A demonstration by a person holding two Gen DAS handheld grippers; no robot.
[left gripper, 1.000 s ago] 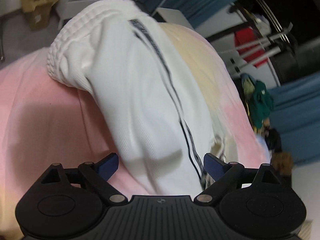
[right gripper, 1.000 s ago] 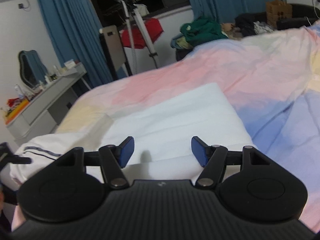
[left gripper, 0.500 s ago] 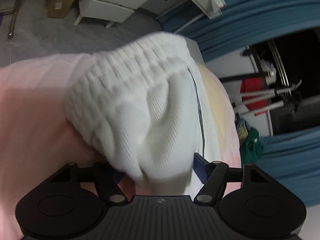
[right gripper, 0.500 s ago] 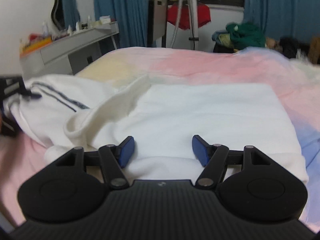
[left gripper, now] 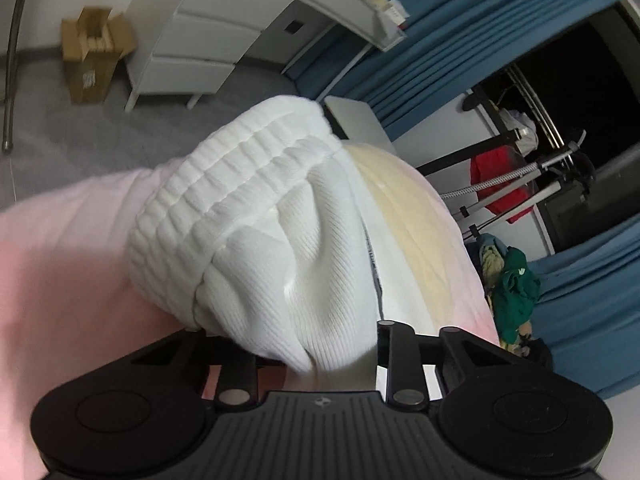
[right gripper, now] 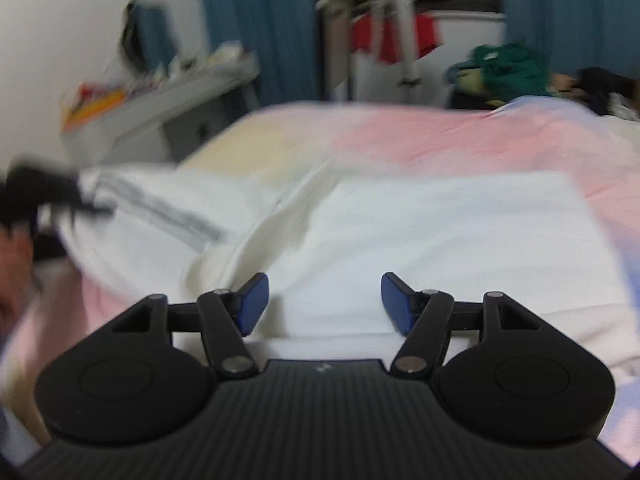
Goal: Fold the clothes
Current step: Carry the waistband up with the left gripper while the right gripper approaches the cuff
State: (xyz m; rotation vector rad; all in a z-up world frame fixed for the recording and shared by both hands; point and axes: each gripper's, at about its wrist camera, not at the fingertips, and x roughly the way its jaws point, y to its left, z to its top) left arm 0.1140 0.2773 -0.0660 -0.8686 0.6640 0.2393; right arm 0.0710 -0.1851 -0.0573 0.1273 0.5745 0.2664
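Clearly, the fold was only starting: nearest the left camera, the left gripper (left gripper: 316,360) was closing its jaws on a bunched part of the white trousers (left gripper: 280,248), and the ribbed cloth already filled the gap and hid both pads, so the cloth seemed caught between them. Just beyond, the gathered waistband (left gripper: 224,188) rose in a hump over the pink bedspread (left gripper: 60,272). Farther off stood a white dresser (left gripper: 192,56), a cardboard box (left gripper: 92,64) on the floor and blue curtains (left gripper: 432,36). Only the right camera showed how the rest lay. The right gripper (right gripper: 322,304) hovered with its jaws apart and nothing between them, low over a flat white cloth (right gripper: 460,240); whether that was a separate piece could not be told. To its left the trousers (right gripper: 160,216) with their dark side stripe sprawled toward the blurred left gripper (right gripper: 44,188). Behind the bed sat a heap of green clothes (right gripper: 508,68). The next move probably called for the free gripper to take hold before anything was lifted and laid over.
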